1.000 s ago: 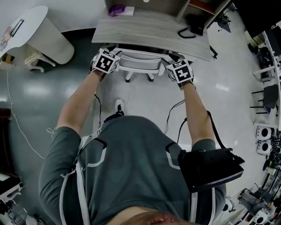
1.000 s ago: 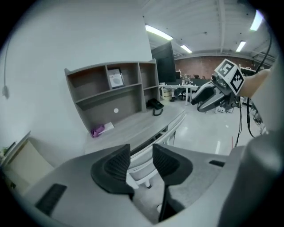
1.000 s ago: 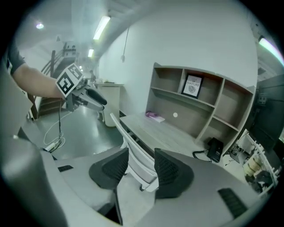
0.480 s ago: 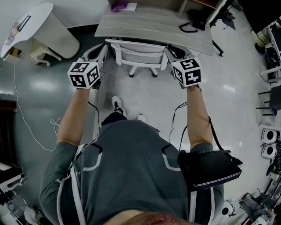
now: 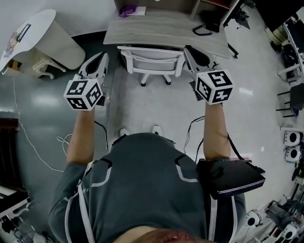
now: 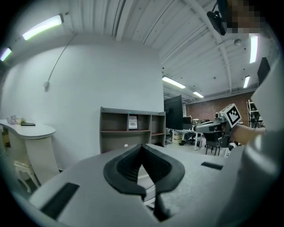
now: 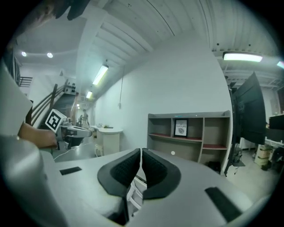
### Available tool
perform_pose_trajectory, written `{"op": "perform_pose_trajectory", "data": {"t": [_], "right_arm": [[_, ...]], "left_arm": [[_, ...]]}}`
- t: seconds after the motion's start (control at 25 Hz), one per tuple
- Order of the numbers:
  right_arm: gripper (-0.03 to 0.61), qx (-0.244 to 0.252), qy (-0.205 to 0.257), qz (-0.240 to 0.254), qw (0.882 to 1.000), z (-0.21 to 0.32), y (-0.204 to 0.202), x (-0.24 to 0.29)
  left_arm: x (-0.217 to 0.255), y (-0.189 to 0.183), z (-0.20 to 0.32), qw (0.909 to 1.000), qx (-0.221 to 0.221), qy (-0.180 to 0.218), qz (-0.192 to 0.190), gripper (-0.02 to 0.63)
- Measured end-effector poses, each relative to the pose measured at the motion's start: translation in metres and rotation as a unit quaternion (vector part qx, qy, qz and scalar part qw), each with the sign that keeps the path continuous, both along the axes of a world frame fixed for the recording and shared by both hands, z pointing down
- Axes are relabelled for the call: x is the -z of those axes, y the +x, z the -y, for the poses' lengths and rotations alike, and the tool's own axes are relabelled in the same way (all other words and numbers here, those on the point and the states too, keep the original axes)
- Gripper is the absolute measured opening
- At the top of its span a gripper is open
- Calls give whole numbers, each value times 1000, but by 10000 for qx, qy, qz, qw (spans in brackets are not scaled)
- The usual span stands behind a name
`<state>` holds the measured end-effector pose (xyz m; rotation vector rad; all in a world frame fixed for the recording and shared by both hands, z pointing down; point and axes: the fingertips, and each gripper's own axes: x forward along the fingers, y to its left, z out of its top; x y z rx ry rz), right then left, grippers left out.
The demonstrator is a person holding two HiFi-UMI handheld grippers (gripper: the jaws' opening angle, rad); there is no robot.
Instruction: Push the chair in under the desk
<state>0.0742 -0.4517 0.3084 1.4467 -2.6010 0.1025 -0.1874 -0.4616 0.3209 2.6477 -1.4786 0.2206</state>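
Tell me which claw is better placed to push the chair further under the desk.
Right, but only slightly: the right claw, its jaws just closing on nothing, looks nearer the chair than the left claw.

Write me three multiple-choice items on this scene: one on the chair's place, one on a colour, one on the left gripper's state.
1. Where does the white chair stand?
A. beside the curved white table
B. at the desk's near edge
C. behind the person

2. What colour is the small item on the desk's far corner?
A. purple
B. green
C. orange

3. How are the left gripper's jaws?
A. wide apart
B. shut on the chair's backrest
C. shut, nothing between

B: the backrest sits at the desk's edge. A: it shows purple in the head view. C: the left gripper view shows them meeting, empty.
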Motion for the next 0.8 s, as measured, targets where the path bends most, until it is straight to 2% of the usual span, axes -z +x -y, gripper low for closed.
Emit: {"op": "perform_pose_trajectory", "data": {"t": [0.2,0.36,0.44,0.6,0.8], "right_arm": [[37,-492,131,99,9987,-9,-25,14],[35,-658,199,138,9975,-22,-54,19],[34,-737,252,128,9969,-29,-62,26],[31,-841,353,183,9957,-38,-71,37],[28,-837,372,43,9958,-46,-80,39]], "left_arm": [[15,-47,-2,9998,6,175,24,9],[22,-78,-7,9995,-32,256,-157,9],[25,-85,-7,9995,-64,280,-147,9],[32,-94,-9,9988,-62,450,155,9],[36,-93,-11,9982,-19,577,189,9]]}}
